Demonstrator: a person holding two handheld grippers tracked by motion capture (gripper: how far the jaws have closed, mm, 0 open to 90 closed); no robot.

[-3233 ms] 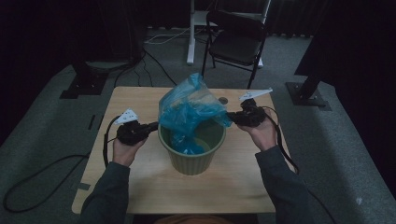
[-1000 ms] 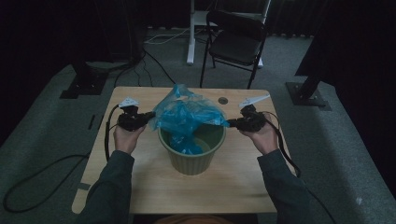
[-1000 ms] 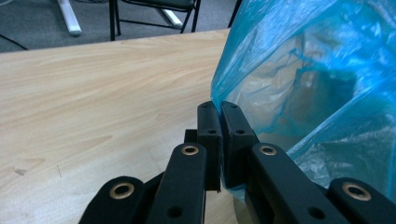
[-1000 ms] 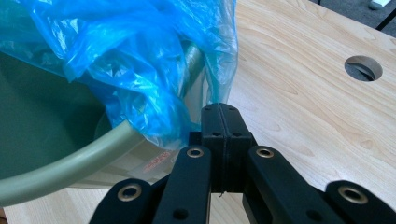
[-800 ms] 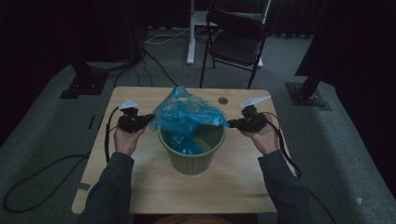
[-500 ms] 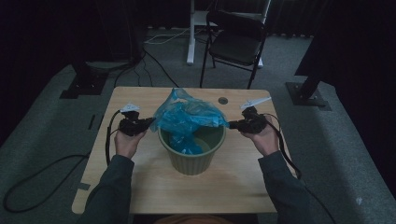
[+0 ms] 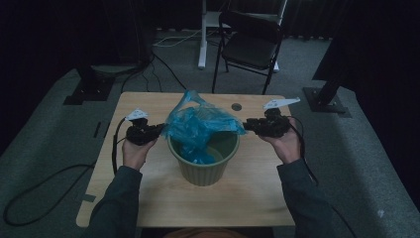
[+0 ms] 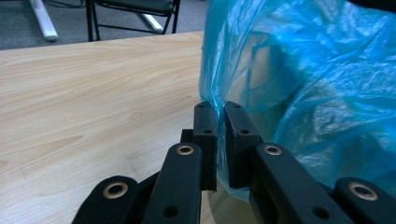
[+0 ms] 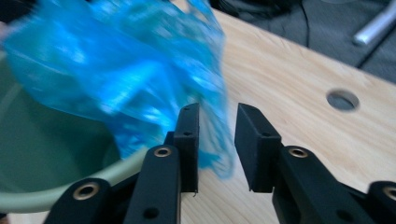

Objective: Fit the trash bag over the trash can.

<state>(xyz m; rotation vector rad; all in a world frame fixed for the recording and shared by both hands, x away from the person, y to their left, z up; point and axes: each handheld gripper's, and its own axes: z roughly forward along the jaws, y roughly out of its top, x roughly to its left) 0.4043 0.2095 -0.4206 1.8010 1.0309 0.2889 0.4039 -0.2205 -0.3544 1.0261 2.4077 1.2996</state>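
Note:
A crumpled blue plastic bag (image 7: 198,126) hangs into a green ribbed bin (image 7: 203,168) at the middle of the table. My left gripper (image 7: 161,130) is at the bag's left edge. In the left gripper view its jaws (image 8: 222,121) pinch bunched blue film (image 8: 317,70); they have just been easing open, with the film still between them. My right gripper (image 7: 246,124) is at the bag's right edge. Its jaws (image 9: 217,135) have just been opening and stand apart, with the blurred bag edge (image 9: 126,70) loose between them, over the bin rim (image 9: 46,196).
The wooden table (image 7: 247,193) has a round cable hole (image 9: 342,99) behind the bin. A black folding chair (image 7: 250,44) and a white desk leg (image 7: 203,34) stand beyond the far edge. Cables trail off the table's left side.
The bag stood tall and stretched three seconds ago; now it has sunk and lies crumpled across the bin's mouth. Both hands have stayed almost still over the last second.

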